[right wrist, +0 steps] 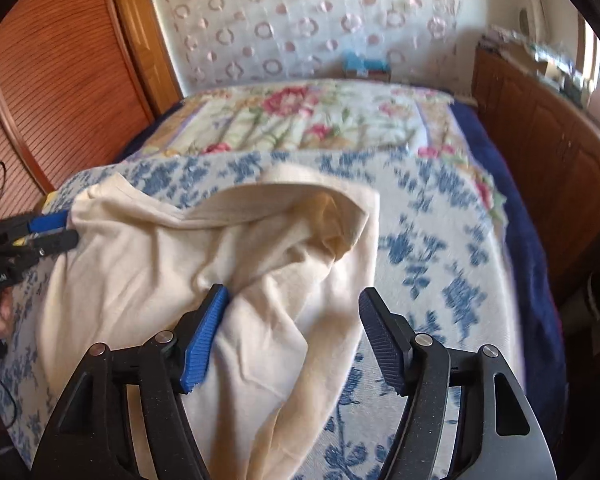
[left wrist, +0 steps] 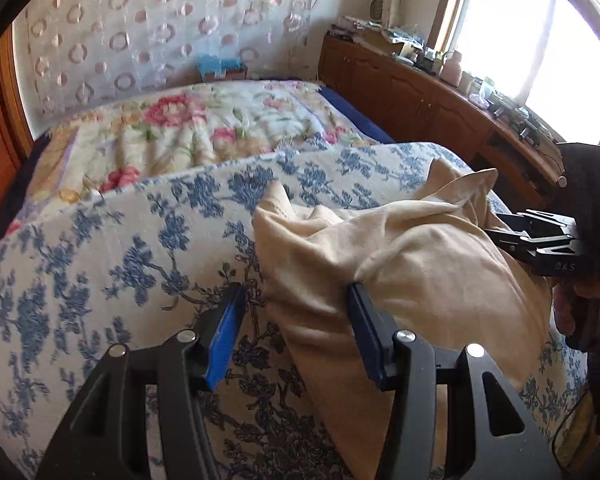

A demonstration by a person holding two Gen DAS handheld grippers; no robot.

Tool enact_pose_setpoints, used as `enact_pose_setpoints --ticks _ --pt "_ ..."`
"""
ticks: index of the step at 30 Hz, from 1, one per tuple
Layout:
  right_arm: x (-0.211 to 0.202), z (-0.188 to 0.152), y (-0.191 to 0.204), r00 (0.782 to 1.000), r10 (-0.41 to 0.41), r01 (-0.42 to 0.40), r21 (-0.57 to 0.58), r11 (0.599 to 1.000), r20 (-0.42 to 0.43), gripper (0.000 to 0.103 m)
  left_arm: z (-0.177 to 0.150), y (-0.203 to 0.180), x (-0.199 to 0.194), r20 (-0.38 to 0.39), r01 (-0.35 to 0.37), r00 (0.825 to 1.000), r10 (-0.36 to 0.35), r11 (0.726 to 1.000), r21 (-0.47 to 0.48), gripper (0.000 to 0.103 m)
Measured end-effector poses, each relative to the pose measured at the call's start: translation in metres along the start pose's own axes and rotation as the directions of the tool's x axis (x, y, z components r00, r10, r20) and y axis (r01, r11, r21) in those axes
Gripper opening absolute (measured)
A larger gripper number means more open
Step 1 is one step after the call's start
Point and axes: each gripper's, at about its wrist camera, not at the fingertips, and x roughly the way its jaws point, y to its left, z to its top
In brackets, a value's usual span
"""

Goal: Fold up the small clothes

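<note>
Cream garment point(right wrist: 204, 264) lies crumpled on blue-floral bedspread point(right wrist: 440, 248), centre frame. Right gripper point(right wrist: 294, 312) jaws apart, cloth between, not pinched. Left gripper point(left wrist: 296, 304) jaws parted; garment drapes over one finger.

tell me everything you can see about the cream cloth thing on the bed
The cream soft knit garment lies crumpled on the blue-and-white floral bedspread, rumpled into ridges and folds, not yet folded. A ribbed band arches up along its far edge, curling over a shadowed hollow. It looks thin, matte and unpatterned. The right gripper stands open over its near part, one blue pad against the cloth. The left gripper is also open, one pad against the garment's edge.
</note>
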Motion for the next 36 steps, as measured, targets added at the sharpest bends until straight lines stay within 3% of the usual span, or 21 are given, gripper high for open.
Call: enact_pose_setpoints --ticks 5,8,9,10,11,12,13,16,21,26,29,36 --pt "0.004 -0.004 0.003 0.999 0.049 -0.050 -0.016 0.999 -0.016 0.069 -0.002 -0.005 0.013 -0.038 0.020 0.999 -0.020 1.000 0.003 0.052" --pt "0.004 -0.004 0.009 0.996 0.087 -0.088 -0.043 0.995 -0.027 0.050 -0.002 -0.006 0.015 -0.036 0.030 0.999 -0.030 1.000 0.000 0.052" --pt "0.005 -0.003 0.011 0.995 0.099 -0.101 -0.050 0.994 -0.031 0.040 -0.001 -0.004 0.014 -0.035 0.041 0.999 -0.041 0.999 -0.008 0.052" --pt "0.005 -0.003 0.013 0.992 0.120 -0.122 -0.057 0.991 -0.038 0.031 -0.001 -0.003 0.014 -0.034 0.066 0.997 -0.067 0.998 -0.019 0.049" --pt "0.006 -0.002 0.016 0.990 0.132 -0.135 -0.069 0.989 -0.039 0.027 -0.002 -0.002 0.013 -0.034 0.100 0.994 -0.101 0.995 -0.026 0.039" --pt "0.006 -0.002 0.018 0.989 0.143 -0.145 -0.083 0.986 -0.037 0.021 -0.002 -0.001 0.012 -0.035 0.144 0.989 -0.145 0.989 -0.040 0.021" --pt "0.004 -0.002 0.021 0.987 0.155 -0.157 -0.103 0.982 -0.030 0.018 -0.003 -0.001 0.009 -0.026 0.160 0.987 -0.161 0.986 -0.046 0.013" --pt "-0.001 -0.002 0.024 0.989 0.148 -0.147 -0.115 0.982 -0.002 0.015 -0.004 -0.010 -0.004 0.000 0.154 0.988 -0.154 0.988 0.022 0.008" --pt "-0.033 0.010 0.037 0.981 0.169 -0.154 -0.147 0.977 0.095 0.014 -0.002 -0.003 -0.055 0.113 0.183 0.977 -0.183 0.983 0.011 0.007" --pt "-0.052 0.037 0.078 0.966 0.204 -0.164 -0.237 0.958 0.157 0.013 -0.014 0.024 -0.108 0.222 0.133 0.967 -0.123 0.991 -0.033 0.007" --pt "-0.047 0.060 0.111 0.957 0.238 -0.180 -0.305 0.935 0.164 0.012 -0.028 0.058 -0.137 0.275 0.075 0.960 -0.045 0.992 -0.099 0.007" --pt "-0.002 0.125 0.221 0.932 0.344 -0.245 -0.494 0.834 0.119 0.012 -0.083 0.146 -0.185 0.331 -0.036 0.933 0.138 0.954 -0.297 0.007"
